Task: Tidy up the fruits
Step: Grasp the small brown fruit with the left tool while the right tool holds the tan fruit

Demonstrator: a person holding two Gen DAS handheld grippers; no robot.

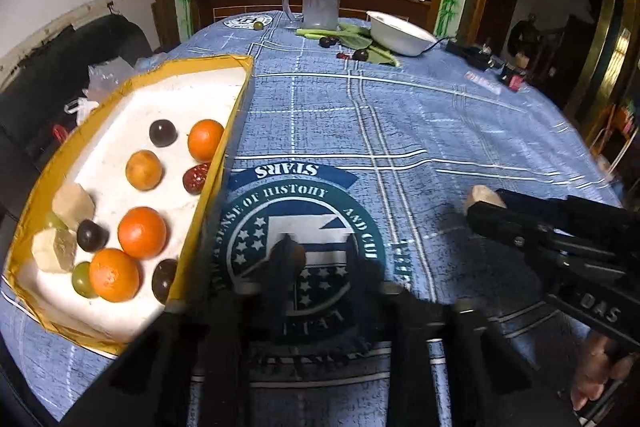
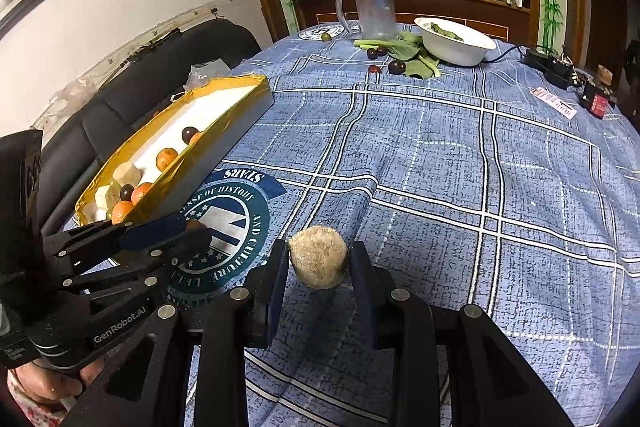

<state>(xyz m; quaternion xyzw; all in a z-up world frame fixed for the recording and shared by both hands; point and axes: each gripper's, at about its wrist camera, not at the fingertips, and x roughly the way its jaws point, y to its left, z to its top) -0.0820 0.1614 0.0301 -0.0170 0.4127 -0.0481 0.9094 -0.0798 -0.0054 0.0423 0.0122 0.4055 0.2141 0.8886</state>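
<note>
A yellow-rimmed tray [image 1: 224, 147] at the left holds oranges [image 1: 142, 233], dark grapes, a red date, green grapes and pale chunks. It also shows in the right wrist view [image 2: 224, 125]. My left gripper [image 1: 320, 259] is beside the tray's near right edge, with a small brown fruit [image 1: 298, 255] between its fingers; in the right wrist view [image 2: 192, 231] its tips are closed on it. My right gripper [image 2: 319, 259] is shut on a pale beige fuzzy chunk [image 2: 319, 255] just above the cloth, also seen in the left wrist view [image 1: 482, 197].
On the blue checked tablecloth at the far end stand a glass mug [image 2: 374, 9], a white bowl [image 2: 456, 45] with greens, leaves and loose dark grapes [image 2: 397, 67]. A power strip [image 2: 548, 65] and small items lie at the far right. A black sofa [image 2: 120, 115] is left.
</note>
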